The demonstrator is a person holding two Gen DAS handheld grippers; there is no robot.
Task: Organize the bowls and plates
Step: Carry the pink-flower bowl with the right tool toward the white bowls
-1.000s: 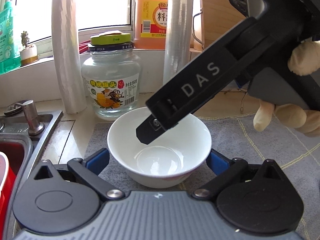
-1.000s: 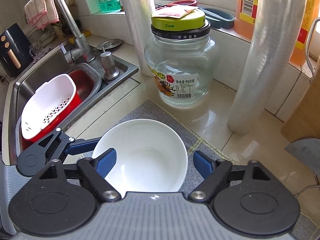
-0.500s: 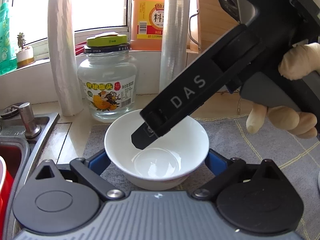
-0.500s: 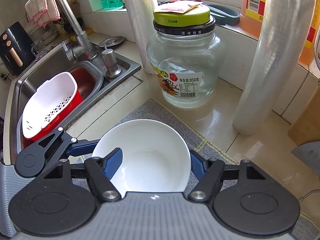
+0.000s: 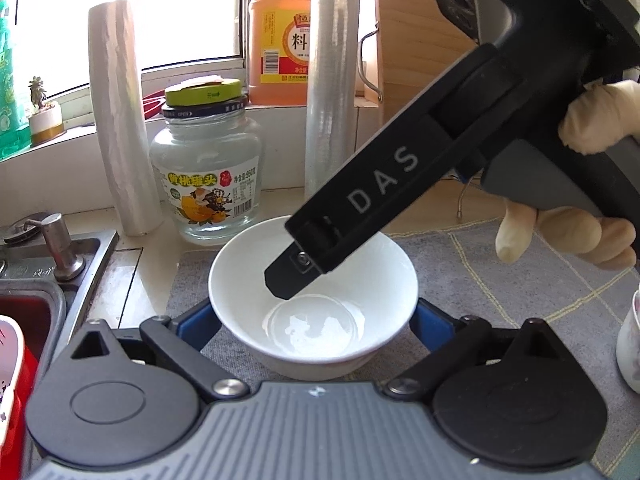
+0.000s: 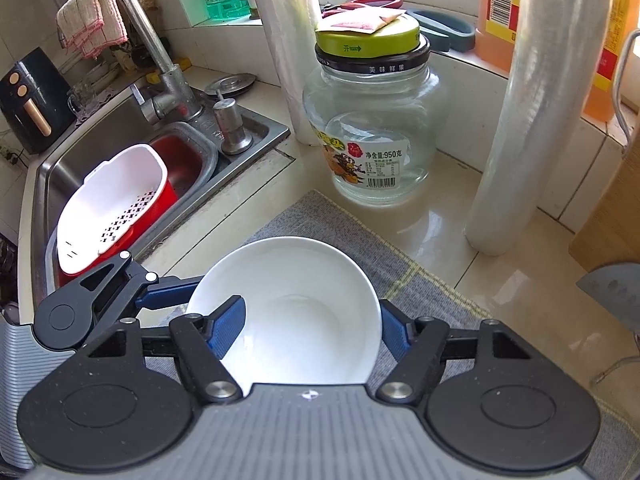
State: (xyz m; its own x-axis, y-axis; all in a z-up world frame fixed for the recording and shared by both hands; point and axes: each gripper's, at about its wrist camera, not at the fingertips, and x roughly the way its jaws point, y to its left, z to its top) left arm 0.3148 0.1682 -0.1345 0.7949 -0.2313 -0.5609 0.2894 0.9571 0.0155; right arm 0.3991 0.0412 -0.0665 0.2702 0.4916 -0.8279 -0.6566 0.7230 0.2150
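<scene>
The table (image 6: 448,216) carries a grey mat (image 6: 416,280), and on this mat stands the white bowl (image 5: 316,280), in front of a glass jar (image 6: 376,128). The left gripper (image 5: 314,320) has its fingers wide, one at each side of the bowl. The right gripper (image 6: 312,320) has one finger inside the bowl and one outside, close around the wall.

1. One white bowl (image 5: 313,322) on one grey mat (image 5: 500,280), at 6 o'clock.
2. One glass jar (image 6: 374,132), at 12 o'clock.
3. Two film rolls (image 5: 120,120), at 10 and 1 o'clock.
4. One orange bottle (image 5: 280,32).
5. One white strainer (image 6: 108,204), at 9 o'clock.
</scene>
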